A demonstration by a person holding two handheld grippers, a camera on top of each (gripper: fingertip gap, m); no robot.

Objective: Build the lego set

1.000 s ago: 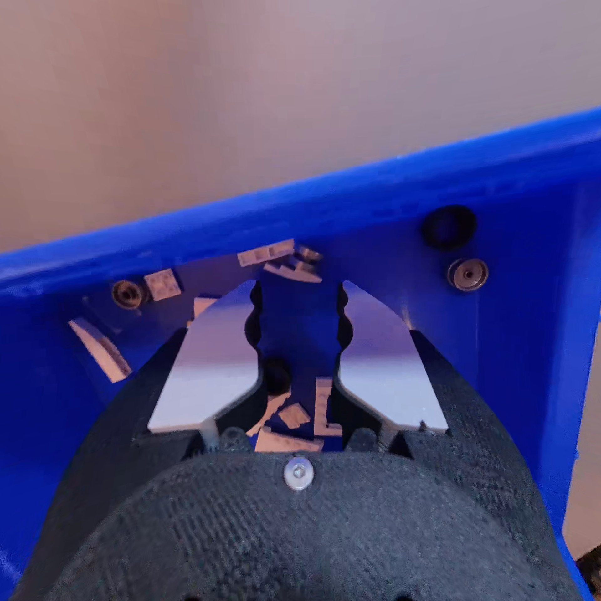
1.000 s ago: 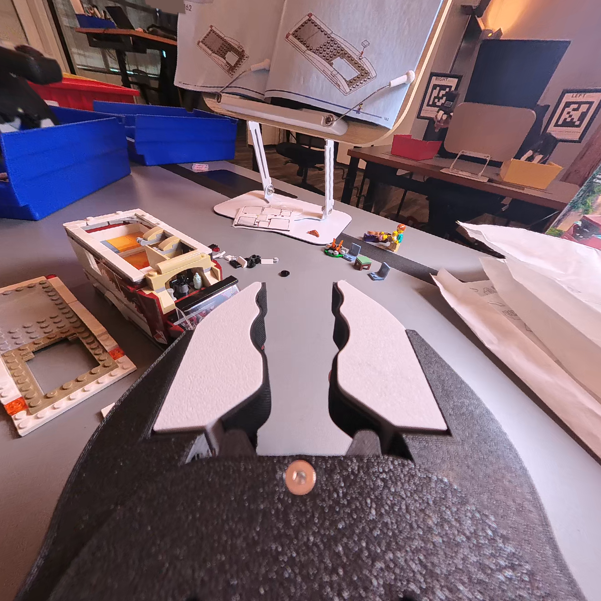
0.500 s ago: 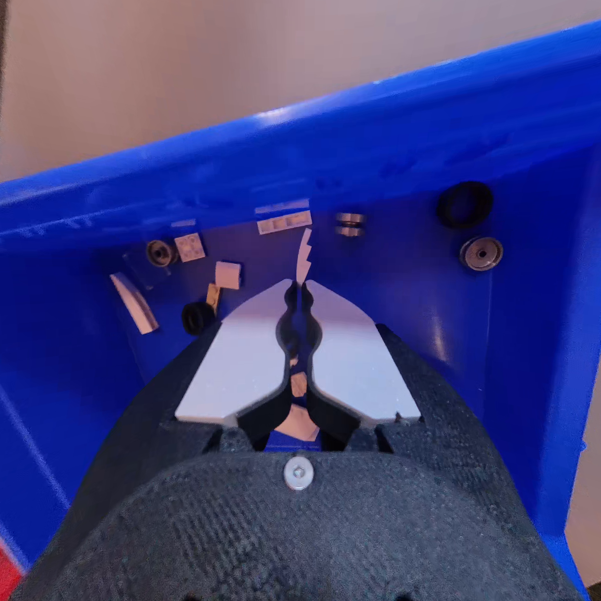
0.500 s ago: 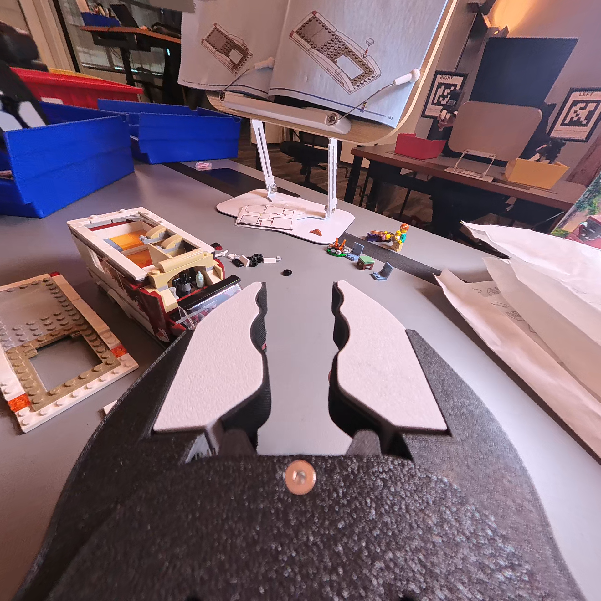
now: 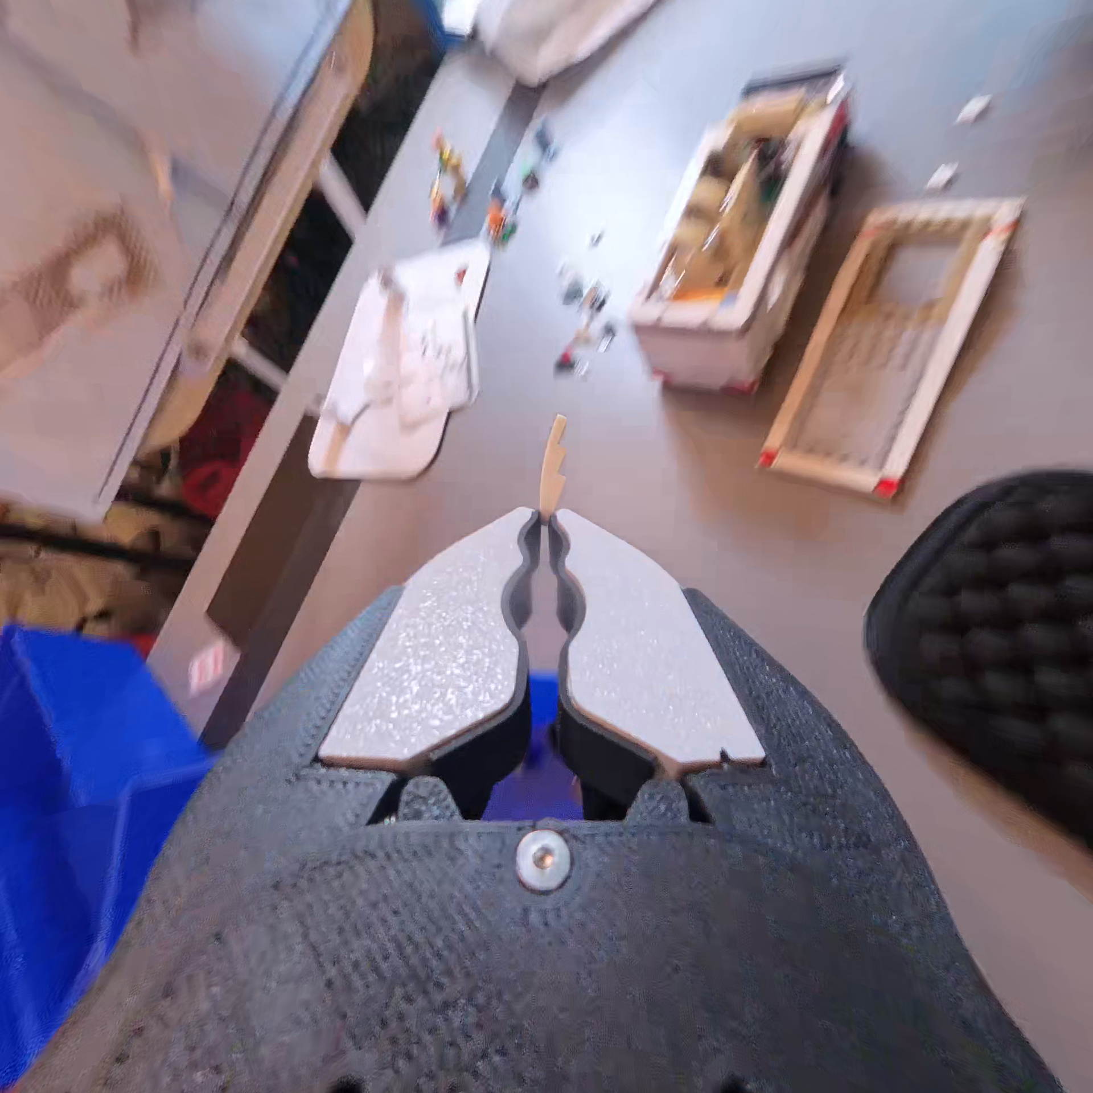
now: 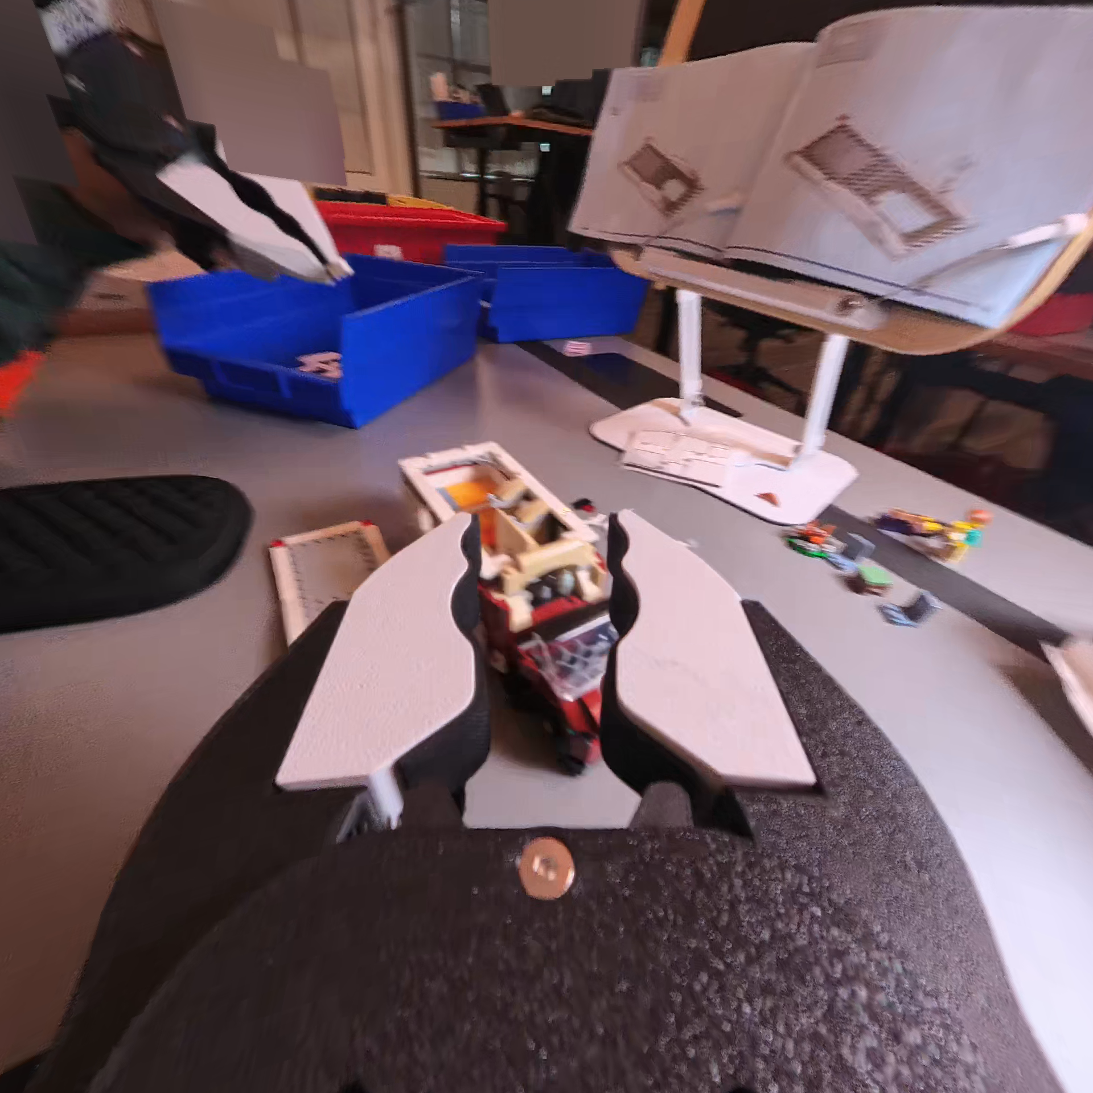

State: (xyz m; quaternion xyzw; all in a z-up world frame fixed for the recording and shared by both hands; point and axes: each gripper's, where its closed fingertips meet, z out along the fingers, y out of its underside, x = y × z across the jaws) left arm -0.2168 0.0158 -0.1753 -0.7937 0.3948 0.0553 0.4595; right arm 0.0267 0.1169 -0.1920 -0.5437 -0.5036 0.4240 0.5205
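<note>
Left gripper (image 5: 545, 519): fingers pinching the base of a thin tan stepped piece (image 5: 555, 458), held in the air above the grey surface (image 5: 650, 473), past the blue bin (image 5: 89, 769).
Right gripper (image 6: 541, 520): fingers spread, bare, hovering over the brick-built van (image 6: 532, 550).
Nearby: studded roof frame (image 6: 322, 568); booklet stand (image 6: 727, 467).

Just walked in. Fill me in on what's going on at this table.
A person works with two hand-held grippers over a grey table. The left hand-held gripper pinches a thin tan notched piece at its tips, up above the blue bin. The right hand-held gripper is open, over a partly built brick vehicle, gripping nothing.
</note>
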